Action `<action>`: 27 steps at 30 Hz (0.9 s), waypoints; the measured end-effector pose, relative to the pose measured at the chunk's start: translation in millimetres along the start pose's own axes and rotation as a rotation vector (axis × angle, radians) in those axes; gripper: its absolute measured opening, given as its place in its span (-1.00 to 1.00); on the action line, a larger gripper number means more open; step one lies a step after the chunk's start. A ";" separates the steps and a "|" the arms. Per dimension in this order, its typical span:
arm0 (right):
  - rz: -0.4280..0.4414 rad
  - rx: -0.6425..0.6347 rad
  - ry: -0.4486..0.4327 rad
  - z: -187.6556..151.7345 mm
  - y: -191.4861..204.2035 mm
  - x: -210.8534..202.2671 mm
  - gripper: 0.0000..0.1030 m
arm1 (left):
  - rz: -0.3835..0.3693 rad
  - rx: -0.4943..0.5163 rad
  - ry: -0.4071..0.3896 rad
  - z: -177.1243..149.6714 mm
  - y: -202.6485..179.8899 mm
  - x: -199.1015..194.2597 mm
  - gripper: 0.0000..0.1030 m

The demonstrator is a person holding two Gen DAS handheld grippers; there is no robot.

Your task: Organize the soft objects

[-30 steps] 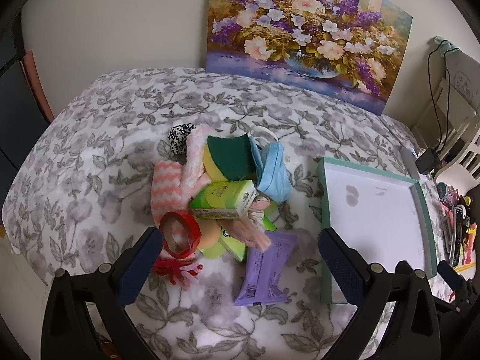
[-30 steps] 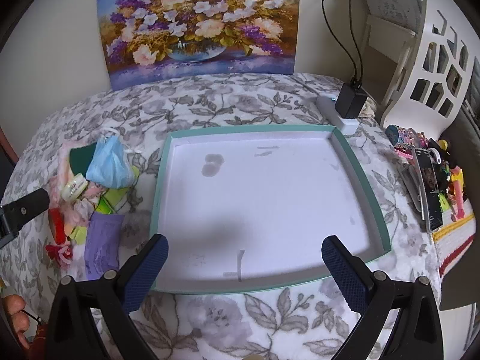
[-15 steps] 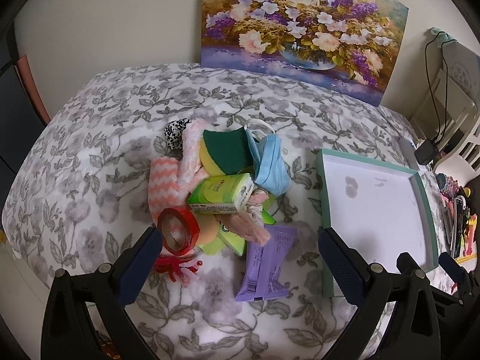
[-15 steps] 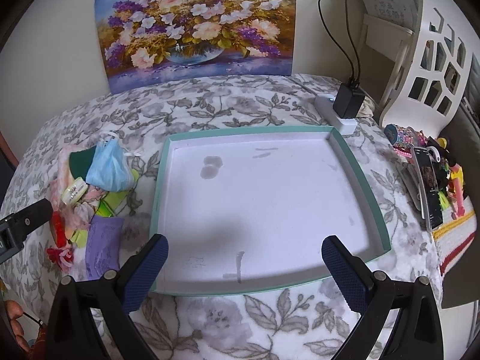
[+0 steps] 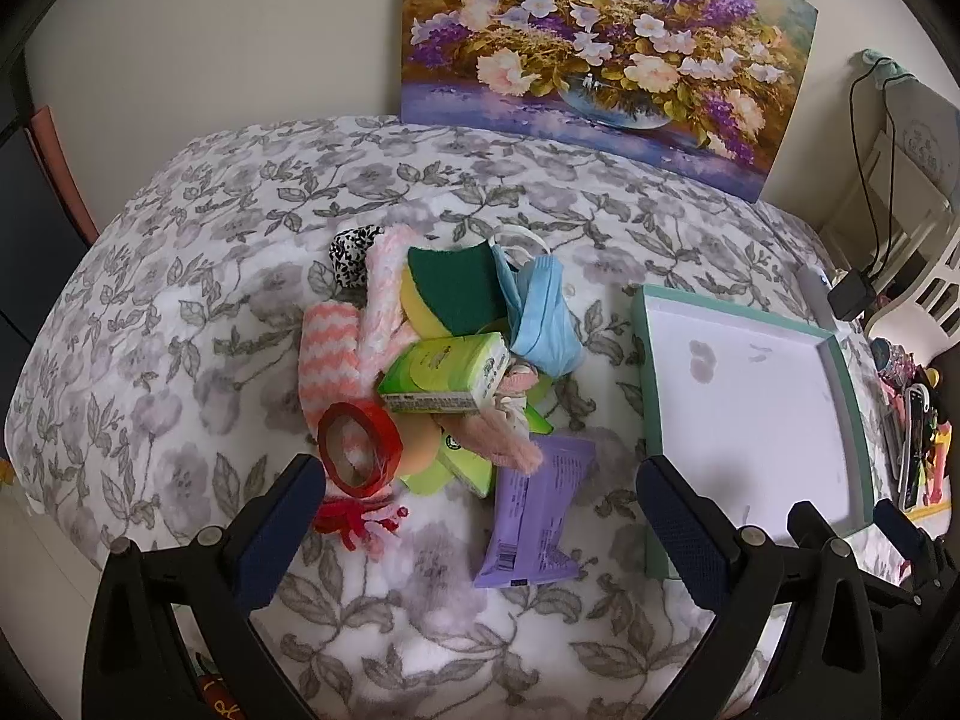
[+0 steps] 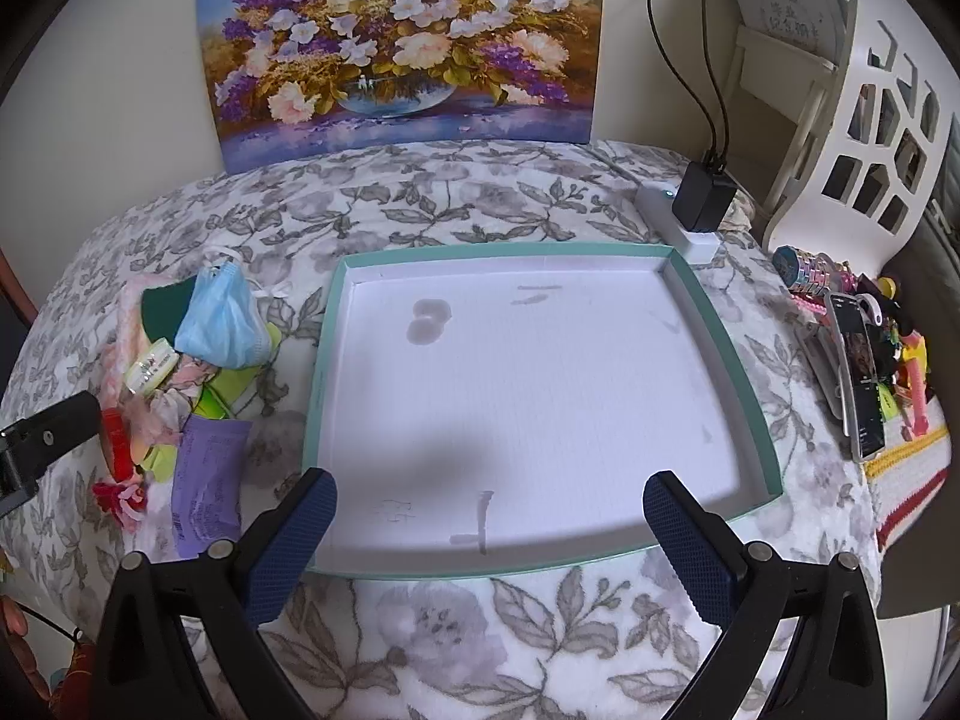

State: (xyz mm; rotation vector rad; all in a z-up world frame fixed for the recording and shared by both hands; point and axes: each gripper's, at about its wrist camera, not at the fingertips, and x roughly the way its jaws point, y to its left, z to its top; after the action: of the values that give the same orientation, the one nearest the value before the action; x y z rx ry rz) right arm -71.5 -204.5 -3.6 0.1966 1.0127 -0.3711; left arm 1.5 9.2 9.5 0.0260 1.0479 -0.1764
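A heap of small items lies on the floral blanket: a green tissue pack [image 5: 444, 372], a blue face mask [image 5: 543, 324], a green and yellow sponge [image 5: 450, 294], pink striped socks [image 5: 330, 354], a red tape roll [image 5: 357, 447] and a purple wipes pack [image 5: 537, 516]. To the right of the heap sits a teal-rimmed white tray [image 5: 651, 396], empty inside. My left gripper [image 5: 480, 510] is open, hovering just short of the heap. My right gripper [image 6: 489, 522] is open over the near edge of the tray [image 6: 744, 378]. The mask [image 6: 222, 324] and wipes pack [image 6: 207, 474] appear at the left of the right wrist view.
A flower painting [image 5: 606, 48] leans on the wall behind the bed. A power strip with a black charger [image 6: 699, 204] lies past the tray's far right corner. A phone [image 6: 861, 372] and colourful oddments sit at the right edge, beside a white chair [image 6: 864, 120].
The left gripper has drifted slightly left and back, so the heap and tray sit a little farther right in its view. The right gripper has hardly moved. Both stayed open.
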 end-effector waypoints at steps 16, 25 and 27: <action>0.116 -0.017 -0.054 7.0 22.1 -18.1 1.00 | 0.130 -0.204 0.036 7.3 71.0 0.6 1.00; 0.243 -0.178 0.012 19.2 94.5 -2.6 1.00 | 0.107 -0.290 0.134 5.4 99.3 33.1 1.00; 0.256 -0.206 0.036 17.2 108.0 7.0 1.00 | 0.105 -0.317 0.186 2.7 107.0 47.3 1.00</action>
State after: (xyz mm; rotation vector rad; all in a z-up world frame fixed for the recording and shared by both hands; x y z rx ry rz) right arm -12.3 -112.2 -1.8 0.1449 1.0394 -0.0299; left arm 43.7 108.1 -36.7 -0.1923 1.2470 0.0904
